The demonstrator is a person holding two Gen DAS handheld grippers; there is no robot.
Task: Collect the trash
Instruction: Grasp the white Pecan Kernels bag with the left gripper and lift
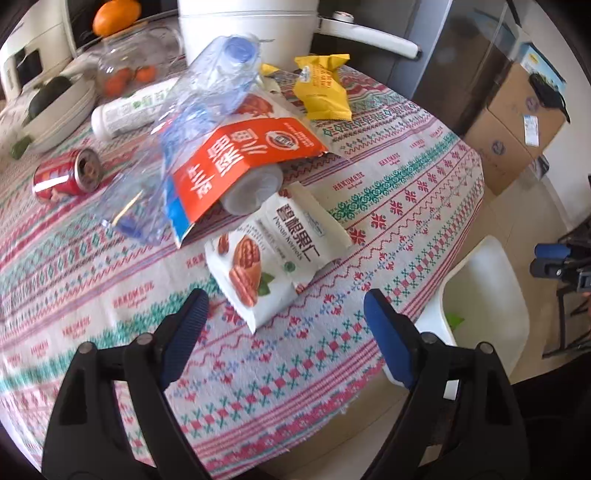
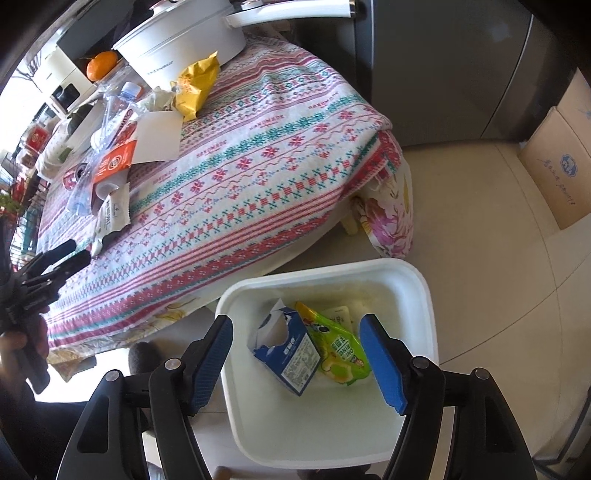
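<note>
My left gripper (image 1: 284,299) hangs open over the patterned tablecloth (image 1: 332,369), its tips just short of a white pecan snack bag (image 1: 266,258). Behind the bag lie an orange-red wrapper (image 1: 236,162) over a white cup (image 1: 255,188), a crushed clear bottle (image 1: 207,92), a yellow snack bag (image 1: 321,92) and a red can (image 1: 66,177). My right gripper (image 2: 295,321) is open above the white bin (image 2: 325,269) on the floor, with nothing between its pads. Inside the bin lie a blue carton (image 2: 288,350) and a green bag (image 2: 343,350).
At the back of the table stand a white pot (image 1: 247,29), an orange (image 1: 114,16), a glass jar (image 1: 125,70) and a bowl (image 1: 55,107). A grey fridge (image 2: 443,74) and cardboard boxes (image 2: 561,166) border the floor. The bin sits close to the table's edge.
</note>
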